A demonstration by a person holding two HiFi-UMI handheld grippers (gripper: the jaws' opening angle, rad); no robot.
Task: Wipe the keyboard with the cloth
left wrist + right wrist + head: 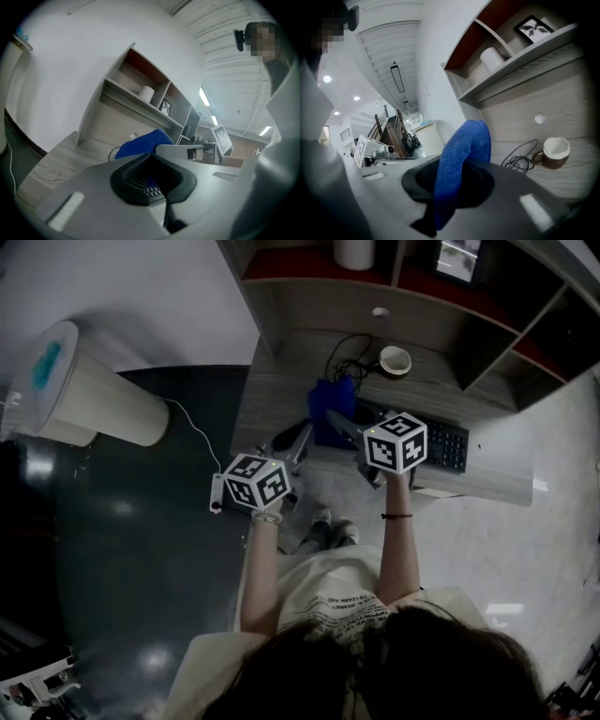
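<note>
A blue cloth [333, 407] hangs bunched over the desk, just left of the black keyboard [442, 442]. My right gripper [345, 426] is shut on the blue cloth [461, 154], which folds up and over between its jaws. My left gripper [298, 444] is beside it on the left, near the desk's front edge, its jaws together and holding nothing. Past the left gripper [154, 180] I see the cloth [140, 143] and a few keyboard keys [152, 191]. The right gripper [454, 187] hides most of the keyboard in its own view.
A mug [395, 360] and a coiled black cable [349, 357] lie at the back of the wooden desk [281, 381]. Shelves above hold a paper roll [493, 58] and a framed picture [533, 27]. A white bin [84, 390] stands on the floor to the left.
</note>
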